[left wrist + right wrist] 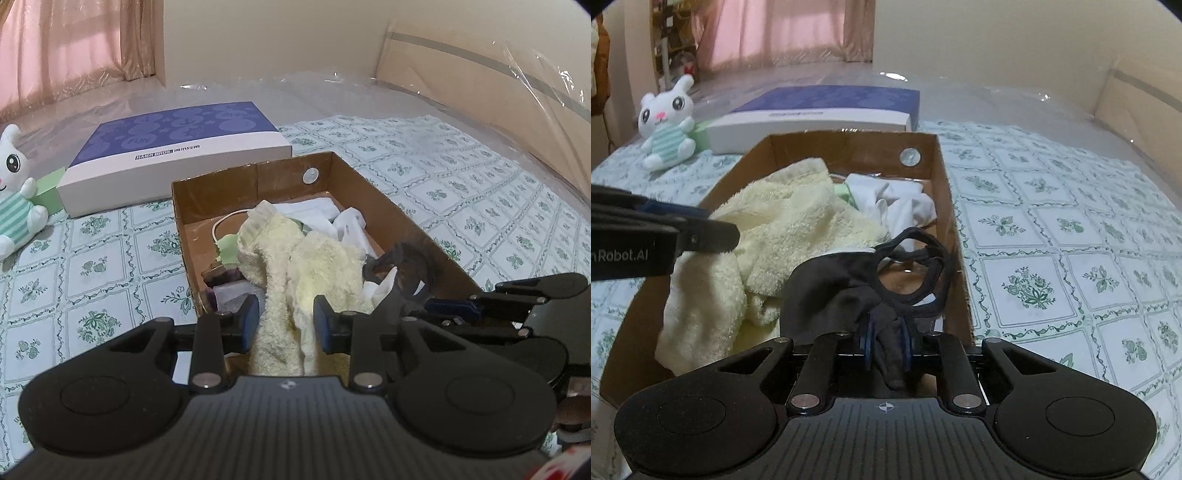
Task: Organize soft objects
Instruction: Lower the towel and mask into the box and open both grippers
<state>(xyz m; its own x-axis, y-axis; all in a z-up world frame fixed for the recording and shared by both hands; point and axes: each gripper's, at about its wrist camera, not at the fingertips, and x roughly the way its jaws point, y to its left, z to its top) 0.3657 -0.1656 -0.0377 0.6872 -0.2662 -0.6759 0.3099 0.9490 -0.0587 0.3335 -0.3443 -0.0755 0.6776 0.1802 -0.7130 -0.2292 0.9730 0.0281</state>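
left wrist view
left gripper (283, 325): jaws closed on a fold of the pale yellow towel (291, 258), blue pads pressing it from both sides.
towel: hangs from the jaws over the near end of the cardboard box (255, 173), the rest heaped inside.
box contents: white cloth (321, 212) toward the far end, a bit of green fabric (227, 245) and a thin white cord (221, 225) on the left side.
right gripper (448, 306): comes in from the right at the box's near right wall, with the black face mask (400, 269) bunched at its tip.
bedspread (92, 266): green floral squares, box resting on it.
behind box: purple-and-white flat box (177, 147), well apart to the left a white plush bunny (14, 192).

right wrist view
right gripper (886, 347): jaws clamped on the black face mask (842, 291), dark fabric pinched between the blue pads.
mask: ear loops spread over the box's right side, above the white cloth (897, 199).
towel (783, 229): fills the left half of the cardboard box (945, 206).
left gripper (701, 225): enters from the left, tip on the towel; its jaws cannot be told here.
background: plush bunny (666, 122) beside the purple-and-white flat box (827, 107).
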